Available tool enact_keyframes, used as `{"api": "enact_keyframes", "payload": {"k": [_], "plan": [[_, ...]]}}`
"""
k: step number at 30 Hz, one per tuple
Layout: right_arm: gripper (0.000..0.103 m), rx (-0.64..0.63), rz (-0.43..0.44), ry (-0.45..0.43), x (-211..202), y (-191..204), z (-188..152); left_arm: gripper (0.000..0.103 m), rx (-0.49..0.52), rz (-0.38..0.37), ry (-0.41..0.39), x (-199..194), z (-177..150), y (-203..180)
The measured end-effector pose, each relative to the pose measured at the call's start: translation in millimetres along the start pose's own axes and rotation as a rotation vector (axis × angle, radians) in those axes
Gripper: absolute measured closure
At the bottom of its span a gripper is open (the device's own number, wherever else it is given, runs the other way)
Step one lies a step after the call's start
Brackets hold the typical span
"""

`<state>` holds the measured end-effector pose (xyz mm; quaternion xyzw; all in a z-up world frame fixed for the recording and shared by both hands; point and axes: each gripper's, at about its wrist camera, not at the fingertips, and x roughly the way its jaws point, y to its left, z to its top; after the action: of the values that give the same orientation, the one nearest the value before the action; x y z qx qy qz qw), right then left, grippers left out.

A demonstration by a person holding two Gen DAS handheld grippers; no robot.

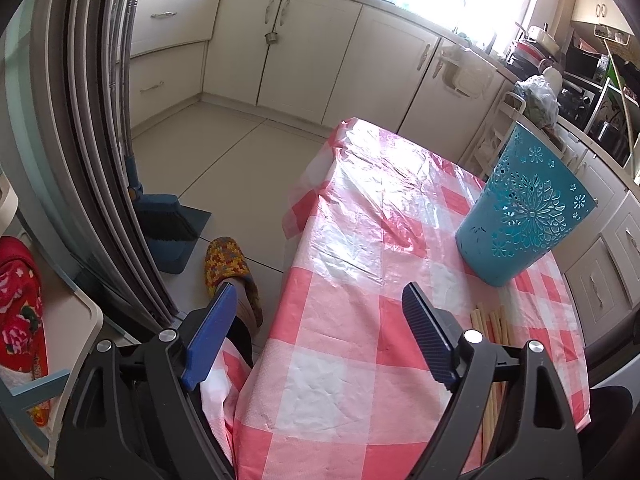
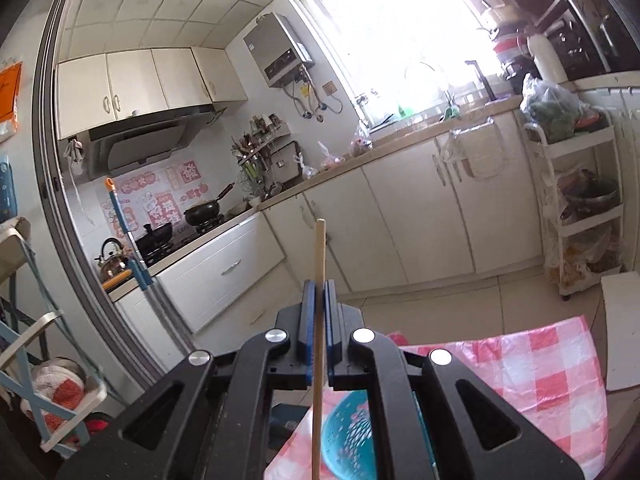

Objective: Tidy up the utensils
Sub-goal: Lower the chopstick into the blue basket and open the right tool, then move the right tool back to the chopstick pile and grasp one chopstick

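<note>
A teal perforated holder point(image 1: 524, 216) stands upright on the pink checked tablecloth point(image 1: 360, 264), toward its right side. Several wooden chopsticks point(image 1: 494, 330) lie on the cloth just in front of the holder, partly hidden behind my left gripper's right finger. My left gripper point(image 1: 318, 300) hangs open over the table's near left edge with nothing between its blue pads. My right gripper point(image 2: 319, 284) is shut on a single wooden chopstick point(image 2: 319, 248), which sticks up past the pads and runs down below them. The teal holder point(image 2: 348, 440) shows under the right gripper's body.
White cabinets point(image 1: 304, 48) line the far wall and the right side. A broom with dustpan point(image 1: 168, 224) and a slippered foot point(image 1: 228, 264) are on the floor left of the table. A white rack point(image 2: 576, 208) with bagged things stands at the right.
</note>
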<state>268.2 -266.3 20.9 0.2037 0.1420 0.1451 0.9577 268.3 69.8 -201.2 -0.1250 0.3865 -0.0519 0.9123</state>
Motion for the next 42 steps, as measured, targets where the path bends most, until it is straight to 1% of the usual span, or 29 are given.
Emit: {"api": "enact_keyframes", "payload": {"k": [3, 4, 6, 8, 12, 16, 19, 23, 25, 28, 32, 34, 35, 38, 42], "plan": [[0.098, -0.041, -0.096, -0.045, 19.6, -5.7, -10.8, 0.022, 0.006, 0.002, 0.001, 0.9, -0.2, -1.5], [0.098, -0.045, -0.121, -0.048, 26.4, -8.4, -14.9, 0.022, 0.007, 0.003, 0.001, 1.0, -0.4, -2.1], [0.098, -0.041, -0.160, -0.029, 40.5, -14.8, -28.8, 0.022, 0.008, 0.003, 0.001, 1.4, -0.3, -1.6], [0.098, -0.037, -0.182, -0.004, 49.2, -18.0, -42.7, 0.022, 0.007, 0.002, 0.002, 1.5, -0.3, -1.7], [0.098, -0.077, -0.208, 0.019, 52.8, -16.3, -60.9, 0.022, 0.007, 0.000, 0.002, 2.0, -0.5, -2.2], [0.098, -0.121, -0.218, 0.045, 51.6, -15.2, -73.5, 0.022, 0.015, 0.002, 0.002, 3.1, -1.2, -3.4], [0.097, -0.125, -0.228, 0.065, 50.1, -18.0, -78.9, 0.022, 0.011, 0.005, -0.002, 2.5, -1.6, -2.5], [0.097, -0.125, -0.241, 0.090, 37.0, -21.4, -83.4, 0.022, 0.008, 0.007, -0.007, 1.8, -2.4, -1.3], [0.094, -0.124, -0.247, 0.090, 26.6, -20.2, -84.3, 0.022, 0.015, 0.009, -0.010, 1.2, -3.6, -3.1], [0.080, -0.124, -0.249, 0.071, 2.3, -15.1, -83.2, 0.021, 0.027, 0.012, -0.015, -0.2, -5.2, -4.6], [0.072, -0.142, -0.250, 0.043, -33.9, -3.1, -82.1, 0.021, 0.042, 0.014, -0.022, -2.9, -6.3, -5.9], [0.064, -0.141, -0.253, 0.039, -49.4, 1.3, -83.4, 0.021, 0.045, 0.014, -0.025, -4.2, -7.1, -6.4], [0.064, -0.136, -0.254, 0.042, -56.1, 1.9, -85.0, 0.021, 0.044, 0.013, -0.026, -4.9, -7.7, -5.7], [0.063, -0.117, -0.257, 0.069, -72.3, 2.5, -96.7, 0.021, 0.041, 0.010, -0.030, -6.8, -8.8, -4.9], [0.060, -0.097, -0.257, 0.145, -81.7, 2.7, -124.0, 0.020, 0.039, 0.003, -0.035, -8.6, -9.3, -3.8]]}}
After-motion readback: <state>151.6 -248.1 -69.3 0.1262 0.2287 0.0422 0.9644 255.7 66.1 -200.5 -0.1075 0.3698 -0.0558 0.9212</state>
